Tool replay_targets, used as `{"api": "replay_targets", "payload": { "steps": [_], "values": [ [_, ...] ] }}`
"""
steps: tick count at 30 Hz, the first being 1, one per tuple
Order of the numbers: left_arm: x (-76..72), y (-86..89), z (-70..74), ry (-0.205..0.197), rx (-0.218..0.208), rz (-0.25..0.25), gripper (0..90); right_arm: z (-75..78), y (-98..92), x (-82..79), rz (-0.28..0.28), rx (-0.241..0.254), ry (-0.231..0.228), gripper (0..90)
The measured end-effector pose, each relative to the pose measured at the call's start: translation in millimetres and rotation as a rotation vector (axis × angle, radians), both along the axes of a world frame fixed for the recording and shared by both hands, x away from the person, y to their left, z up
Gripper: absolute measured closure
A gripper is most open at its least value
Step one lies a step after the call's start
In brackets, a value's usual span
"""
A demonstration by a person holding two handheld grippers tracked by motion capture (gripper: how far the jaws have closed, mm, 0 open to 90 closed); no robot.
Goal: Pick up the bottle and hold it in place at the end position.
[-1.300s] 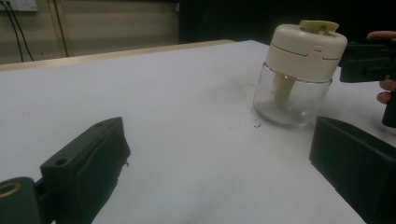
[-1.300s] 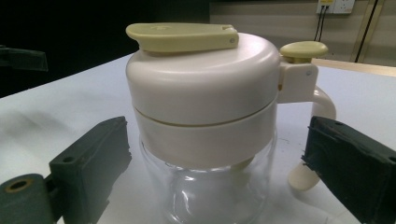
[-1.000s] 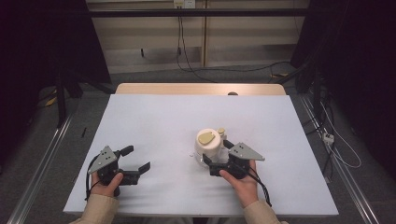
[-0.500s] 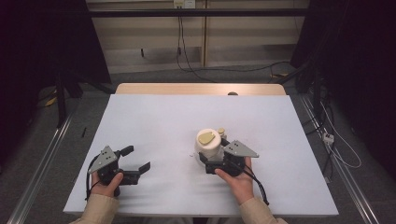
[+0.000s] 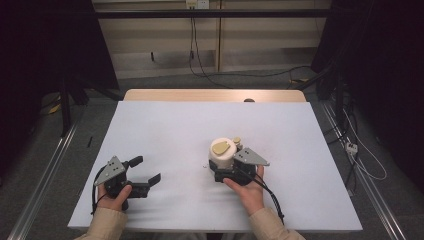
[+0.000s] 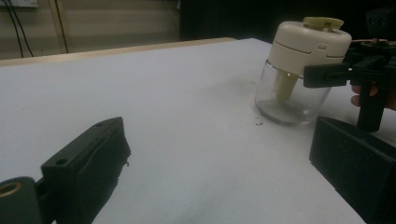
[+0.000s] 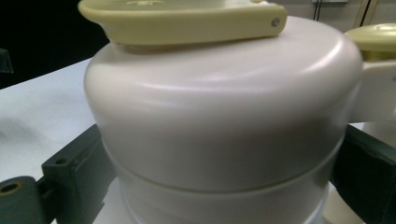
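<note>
At the left of the high view we see the left gripper (image 5: 146,171), held in the person's left hand (image 5: 114,196) near the front left part of the white table (image 5: 165,125). Its jaws are spread wide with nothing between them. In the left gripper view the same two black jaws rise from the bottom corners, far apart, with bare white table surface in the gap — the gripper is released.

Moving right, we find the jar (image 5: 222,153), a clear glass body under a cream-white lid with a pale yellow handle (image 5: 221,148) lying flat on top. It stands upright on the table, right of centre and towards the front. The left gripper view shows the jar (image 6: 301,70) from the side, its glass base resting on the table and a cream stem visible inside.

At the right, the right gripper (image 5: 220,170) is held in the person's right hand (image 5: 248,190), with a grey three-cornered plate (image 5: 250,156) on top. We see its jaws closed on either side of the jar — it is grasping the jar. In the right gripper view the lid (image 7: 219,116) sits between the two black jaws, which press against its lower sides.
</note>
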State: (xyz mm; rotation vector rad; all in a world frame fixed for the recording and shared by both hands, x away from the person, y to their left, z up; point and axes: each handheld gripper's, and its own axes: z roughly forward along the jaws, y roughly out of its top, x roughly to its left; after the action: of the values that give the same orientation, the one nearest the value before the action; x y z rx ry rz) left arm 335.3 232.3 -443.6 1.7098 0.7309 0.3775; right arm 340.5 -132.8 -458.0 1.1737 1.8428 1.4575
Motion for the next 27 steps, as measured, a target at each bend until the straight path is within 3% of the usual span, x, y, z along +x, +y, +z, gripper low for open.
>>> {"api": "replay_targets", "payload": {
  "steps": [12,27],
  "values": [
    [0.4,0.3,-0.3,-0.001,-0.002,0.004,3.8,-1.5,5.4,6.9,-0.01,-0.012,-0.007,4.1],
    [0.6,0.5,-0.2,-0.002,-0.009,0.004,4.4,-0.5,4.3,9.3,0.0,0.013,-0.02,6.0]
  ]
}}
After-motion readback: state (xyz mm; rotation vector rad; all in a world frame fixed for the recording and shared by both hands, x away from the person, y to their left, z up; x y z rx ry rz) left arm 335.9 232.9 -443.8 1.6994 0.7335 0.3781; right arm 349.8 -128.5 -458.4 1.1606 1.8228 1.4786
